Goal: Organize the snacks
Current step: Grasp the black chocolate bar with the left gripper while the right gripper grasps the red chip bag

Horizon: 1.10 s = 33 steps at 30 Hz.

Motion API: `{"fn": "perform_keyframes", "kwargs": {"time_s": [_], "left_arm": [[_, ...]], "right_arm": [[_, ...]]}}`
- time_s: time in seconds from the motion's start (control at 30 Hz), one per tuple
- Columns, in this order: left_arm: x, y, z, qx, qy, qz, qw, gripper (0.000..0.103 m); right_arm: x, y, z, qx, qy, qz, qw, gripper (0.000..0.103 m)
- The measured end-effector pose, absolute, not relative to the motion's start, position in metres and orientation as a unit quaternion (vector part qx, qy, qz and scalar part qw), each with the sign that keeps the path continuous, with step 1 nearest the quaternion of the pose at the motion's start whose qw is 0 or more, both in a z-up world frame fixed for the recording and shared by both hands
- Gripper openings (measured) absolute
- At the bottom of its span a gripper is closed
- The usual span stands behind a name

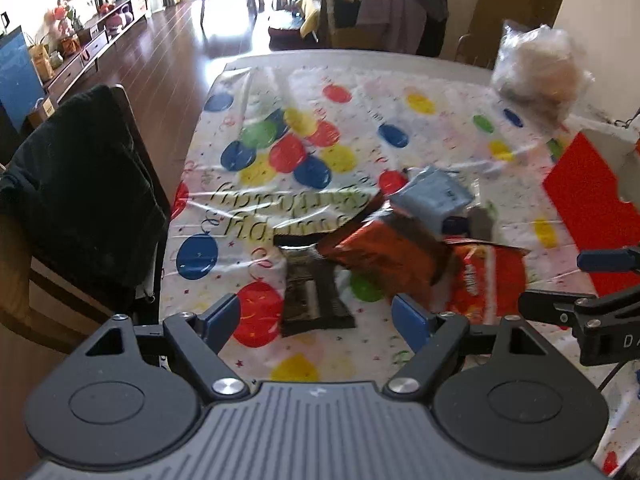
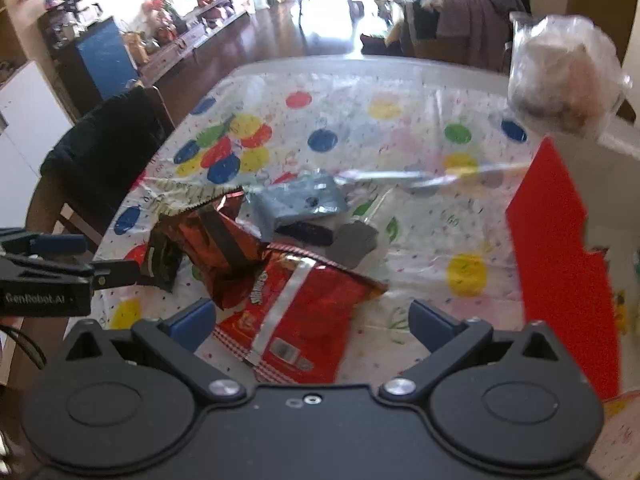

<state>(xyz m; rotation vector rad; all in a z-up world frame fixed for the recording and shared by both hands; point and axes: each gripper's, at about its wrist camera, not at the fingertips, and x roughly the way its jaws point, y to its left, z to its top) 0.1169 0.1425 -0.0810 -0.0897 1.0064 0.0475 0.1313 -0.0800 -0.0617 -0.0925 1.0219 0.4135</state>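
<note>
The snacks lie in a loose heap near the middle of the table, somewhat toward its near edge: a red chip bag [image 2: 296, 320] closest, a crumpled orange-brown foil bag [image 2: 216, 252] overlapping its far-left corner, a dark flat packet [image 1: 314, 296] to the left of that, and a grey-blue pouch [image 2: 300, 202] behind; all look light, soft and crinkly, likely slippery on their glossy faces and crushable inside, so a pinch on a crimped end seam or a corner seems the safest hold, rather than across the puffed middle; the right gripper [image 2: 312, 322] hovers over the red bag with jaws spread wide and nothing pressed between them; the left gripper [image 1: 324, 316] stands open above the dark packet, also holding nothing; beneath them the balloon-print tablecloth [image 1: 256, 152] covers the table; a red box [image 2: 560, 248] stands at the right edge, and a clear bag of pale lumps [image 2: 564, 80] sits at the far right corner.
</note>
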Motion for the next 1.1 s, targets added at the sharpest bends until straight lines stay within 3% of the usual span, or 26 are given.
{"fn": "perform_keyframes", "kwargs": {"time_s": [0.63,0.87,1.0,1.1], "left_arm": [[0.17,0.16,-0.13,-0.075,0.545,0.023,0.835,0.082],[0.174,0.158,-0.132,-0.074,0.545,0.018,0.835,0.06],[0.173,0.156,-0.131,-0.07,0.541,0.018,0.838,0.042],[0.172,0.157,-0.132,-0.074,0.538,0.022,0.839,0.038]], "right_arm": [[0.17,-0.054,-0.108,-0.027,0.549,0.114,0.827,0.099],[0.171,-0.05,-0.111,-0.033,0.553,0.121,0.824,0.085],[0.171,-0.05,-0.109,-0.032,0.554,0.128,0.822,0.077],[0.17,-0.051,-0.108,-0.033,0.552,0.13,0.823,0.072]]}}
